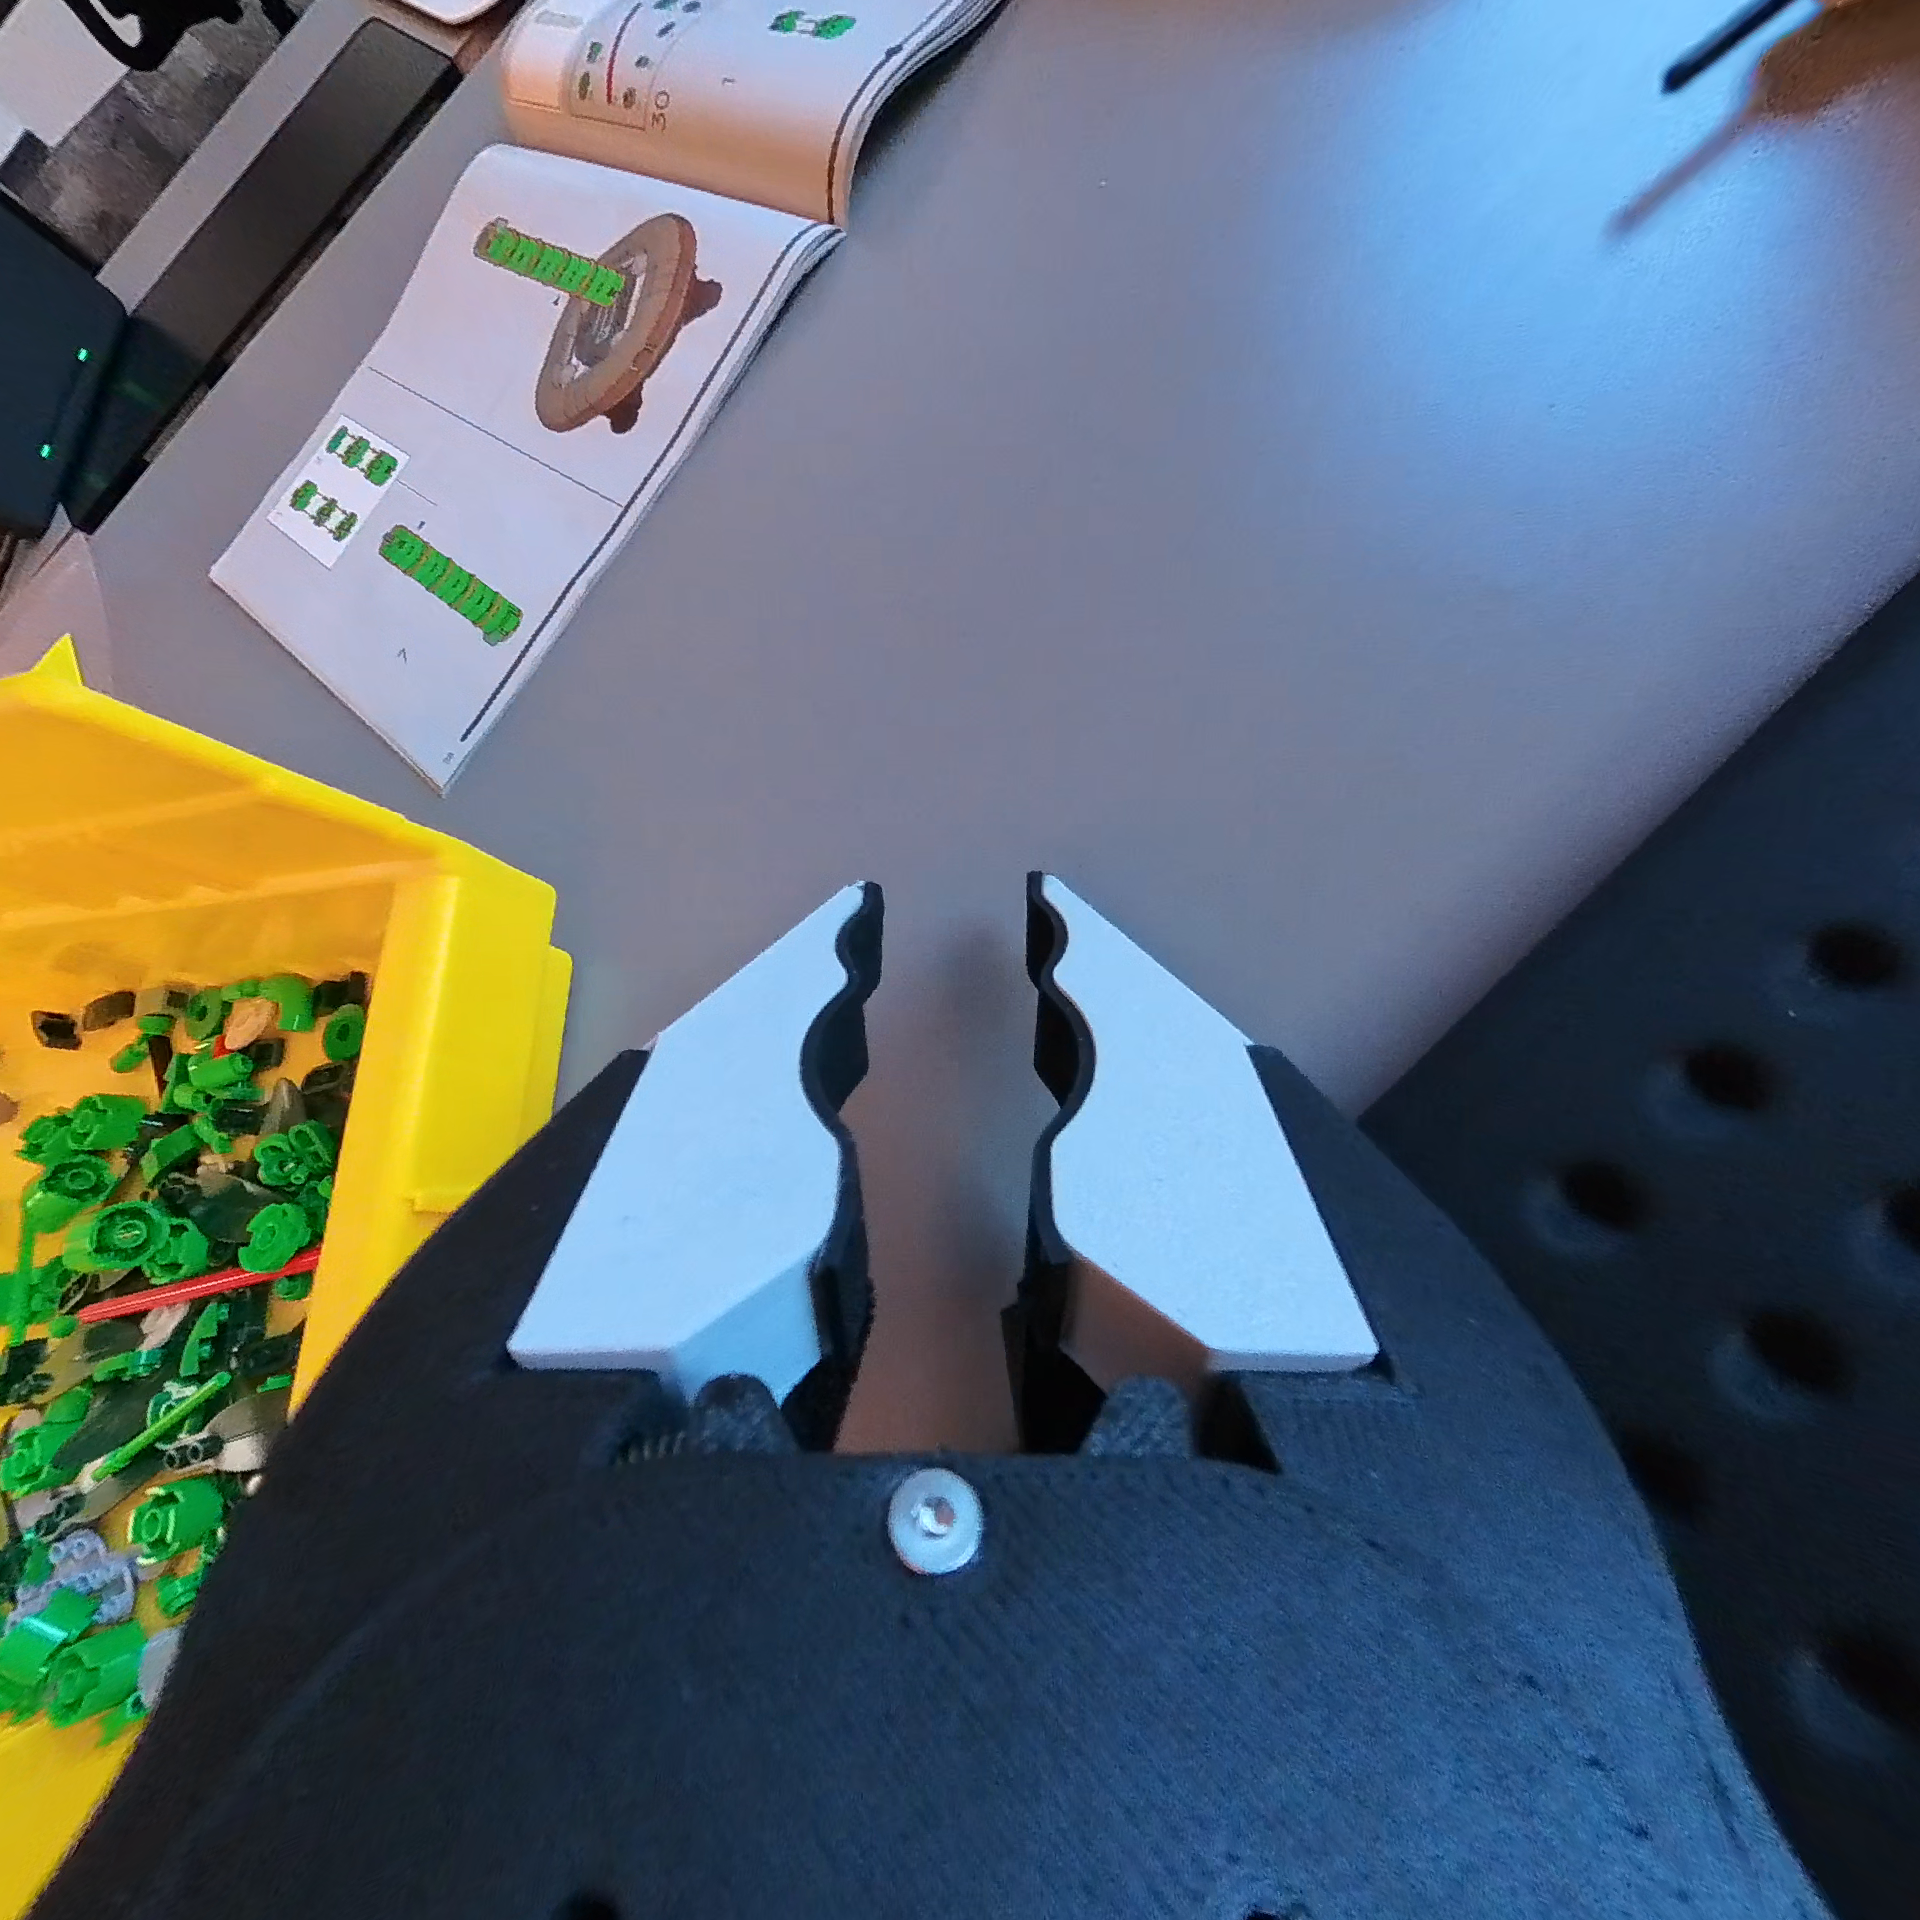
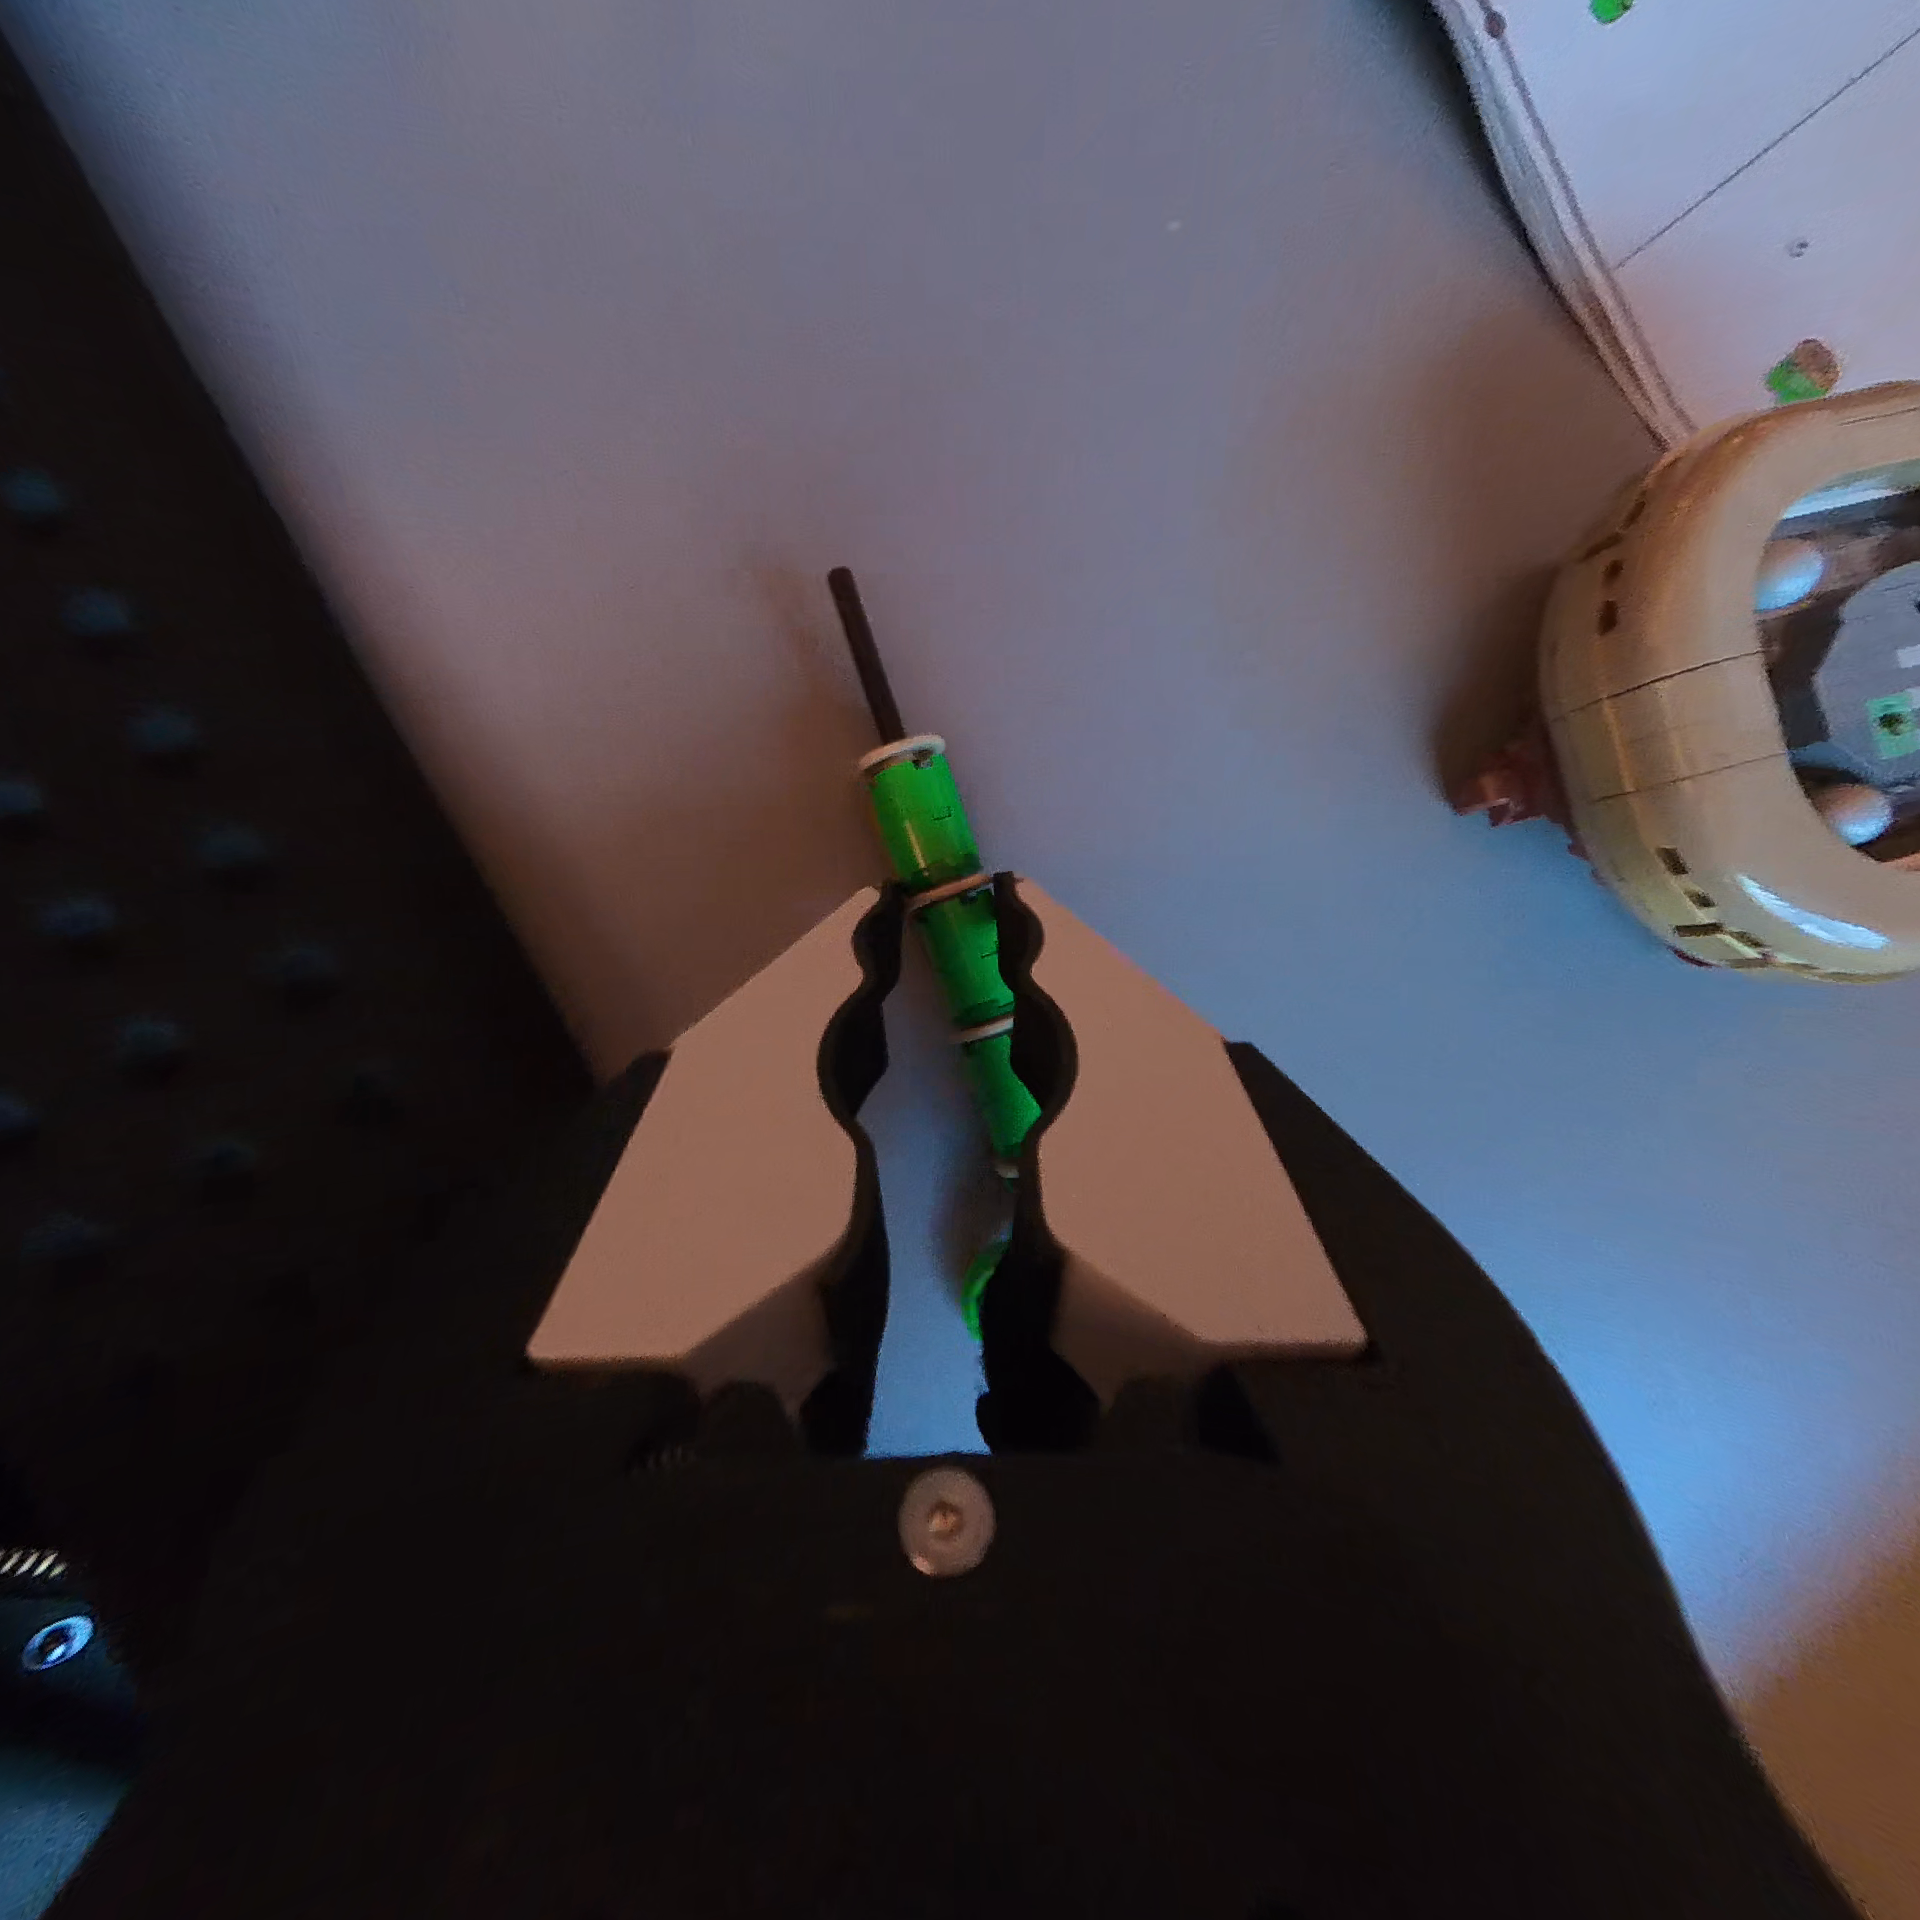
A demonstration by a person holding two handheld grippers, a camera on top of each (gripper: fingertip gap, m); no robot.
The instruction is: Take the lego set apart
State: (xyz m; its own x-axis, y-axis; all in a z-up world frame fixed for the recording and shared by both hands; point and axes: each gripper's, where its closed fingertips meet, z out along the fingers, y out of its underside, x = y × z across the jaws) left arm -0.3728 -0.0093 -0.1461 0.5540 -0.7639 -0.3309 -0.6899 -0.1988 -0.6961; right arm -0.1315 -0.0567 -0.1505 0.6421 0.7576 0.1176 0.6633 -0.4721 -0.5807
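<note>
My right gripper (image 2: 945,883) is shut on a green lego stalk (image 2: 961,966), a row of green cylinders with white rings on a thin black axle (image 2: 864,655). The axle sticks out past the fingertips over the grey table (image 2: 1143,416). A tan round lego pot (image 2: 1652,727) stands to the right, apart from the stalk. My left gripper (image 1: 956,894) is open and empty above the grey table (image 1: 1247,520). The black axle tip (image 1: 1725,47) shows blurred at the top right of the left wrist view.
A yellow bin (image 1: 457,1039) with several loose green lego pieces (image 1: 156,1247) stands left of my left gripper. An open instruction booklet (image 1: 499,457) lies beyond it and also shows in the right wrist view (image 2: 1714,156). A black perforated mat (image 1: 1714,1143) (image 2: 156,831) borders the table. About 25 cm separates my left fingertips from my right. Between my right fingertips and the tan round lego pot (image 2: 1652,727) there is roughly 11 cm.
</note>
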